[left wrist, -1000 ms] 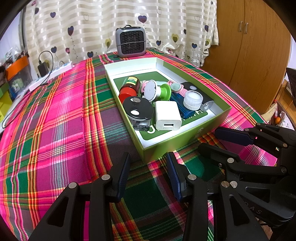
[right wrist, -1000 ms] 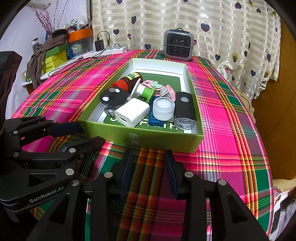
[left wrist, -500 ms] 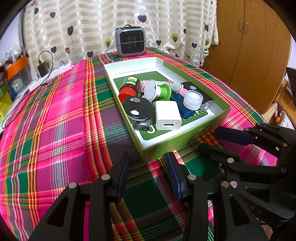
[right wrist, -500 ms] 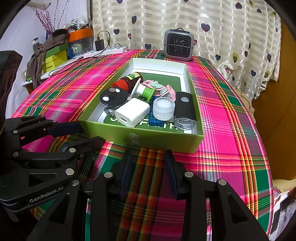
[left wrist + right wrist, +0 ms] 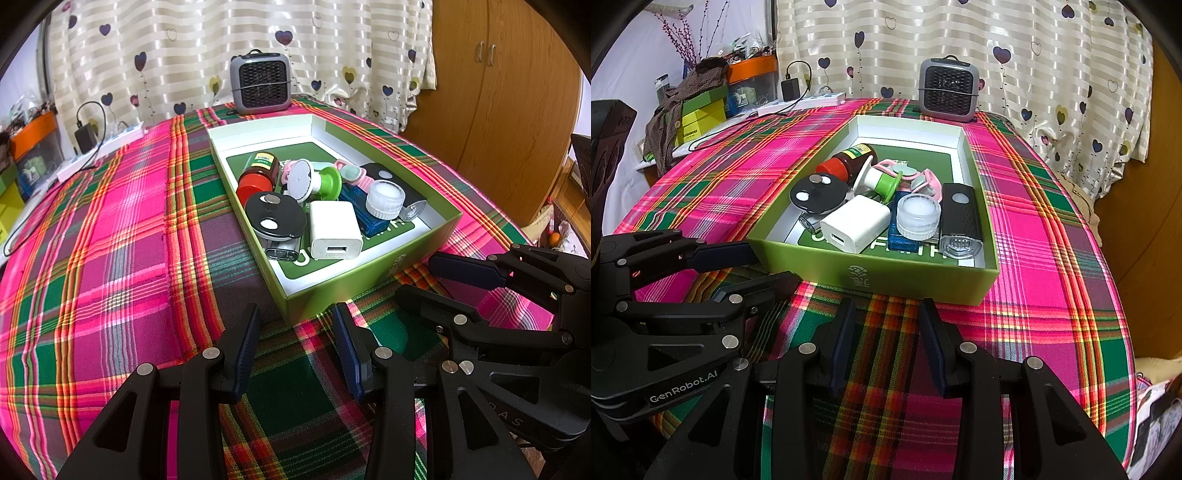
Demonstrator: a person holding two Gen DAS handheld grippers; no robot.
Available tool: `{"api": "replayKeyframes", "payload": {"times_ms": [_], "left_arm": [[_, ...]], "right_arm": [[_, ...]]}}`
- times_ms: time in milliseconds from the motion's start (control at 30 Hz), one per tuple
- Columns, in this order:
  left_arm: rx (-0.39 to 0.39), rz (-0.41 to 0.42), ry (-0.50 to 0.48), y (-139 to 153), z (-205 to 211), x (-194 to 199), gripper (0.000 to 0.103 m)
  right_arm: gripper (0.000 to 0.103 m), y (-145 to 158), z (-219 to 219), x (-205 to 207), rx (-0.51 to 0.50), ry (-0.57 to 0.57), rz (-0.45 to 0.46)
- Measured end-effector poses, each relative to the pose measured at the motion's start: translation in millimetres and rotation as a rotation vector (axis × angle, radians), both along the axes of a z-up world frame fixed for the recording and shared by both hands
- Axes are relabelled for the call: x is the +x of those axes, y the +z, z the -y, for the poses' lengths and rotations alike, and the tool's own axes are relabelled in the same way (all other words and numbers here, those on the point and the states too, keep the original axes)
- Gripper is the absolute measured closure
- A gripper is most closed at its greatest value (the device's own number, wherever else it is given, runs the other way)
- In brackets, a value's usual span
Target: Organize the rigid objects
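Already boxed: both grippers hang spread and empty just short of the box's near wall.

Left gripper (image 5: pixel 295 332) and right gripper (image 5: pixel 886 325) hold nothing, jaws apart over the plaid cloth (image 5: pixel 110 258). All items sit heaped in the green box (image 5: pixel 871 280): charger (image 5: pixel 855 227), black disc (image 5: pixel 818 194), clear cap (image 5: pixel 918 214), flashlight (image 5: pixel 960 218), brown bottle (image 5: pixel 849 160), spool (image 5: pixel 879 179). Likely little remains; any further pick should come from above, clearing the wall, one item at a time. Heater (image 5: pixel 948 94) stands well behind, clear of the work.
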State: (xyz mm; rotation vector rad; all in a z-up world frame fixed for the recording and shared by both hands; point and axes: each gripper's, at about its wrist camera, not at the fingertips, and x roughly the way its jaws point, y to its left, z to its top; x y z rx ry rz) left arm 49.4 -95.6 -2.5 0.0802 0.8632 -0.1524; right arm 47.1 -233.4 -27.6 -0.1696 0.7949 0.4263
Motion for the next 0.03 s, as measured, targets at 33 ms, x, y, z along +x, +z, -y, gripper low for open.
{"api": "replayKeyframes", "payload": {"times_ms": [33], "left_arm": [[-0.001, 0.0, 0.0, 0.0, -0.1, 0.0, 0.063]], "right_arm": [[0.066, 0.0, 0.0, -0.1, 0.0, 0.0, 0.0]]}}
